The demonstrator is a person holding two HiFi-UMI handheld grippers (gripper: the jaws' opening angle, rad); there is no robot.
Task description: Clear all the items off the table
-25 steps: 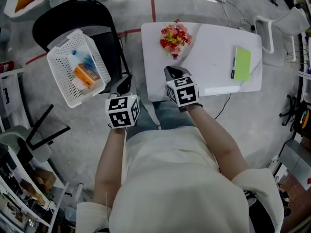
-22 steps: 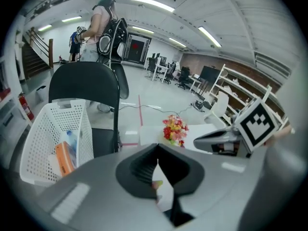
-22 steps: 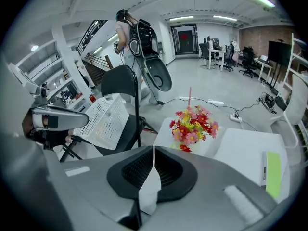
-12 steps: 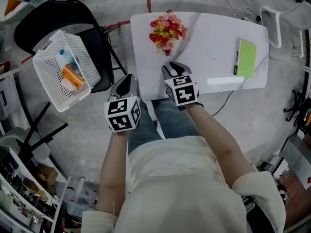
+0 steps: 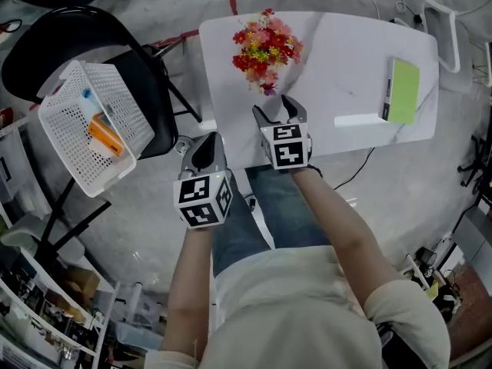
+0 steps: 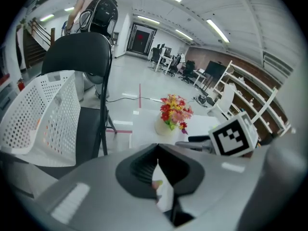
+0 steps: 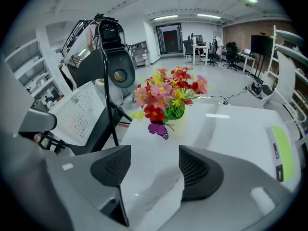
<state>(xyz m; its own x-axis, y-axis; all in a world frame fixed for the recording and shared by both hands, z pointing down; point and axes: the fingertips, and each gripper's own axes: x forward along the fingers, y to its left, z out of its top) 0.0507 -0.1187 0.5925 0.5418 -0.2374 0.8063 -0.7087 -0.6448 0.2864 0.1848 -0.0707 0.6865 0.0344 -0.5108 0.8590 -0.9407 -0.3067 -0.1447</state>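
Right gripper [image 5: 278,108] fingers [image 7: 199,172], together earlier, now spread, empty; left gripper [image 5: 206,146] fingers [image 6: 142,170] still closed, empty.

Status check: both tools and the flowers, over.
Right tool open, jaws just been opening, nothing between. Left tool shut, empty. Flowers upright on table. Way clear.

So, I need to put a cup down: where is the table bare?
Free: the table between the flower pot and the green notebook, behind the white strip. Crowded: the left end, around that pot.
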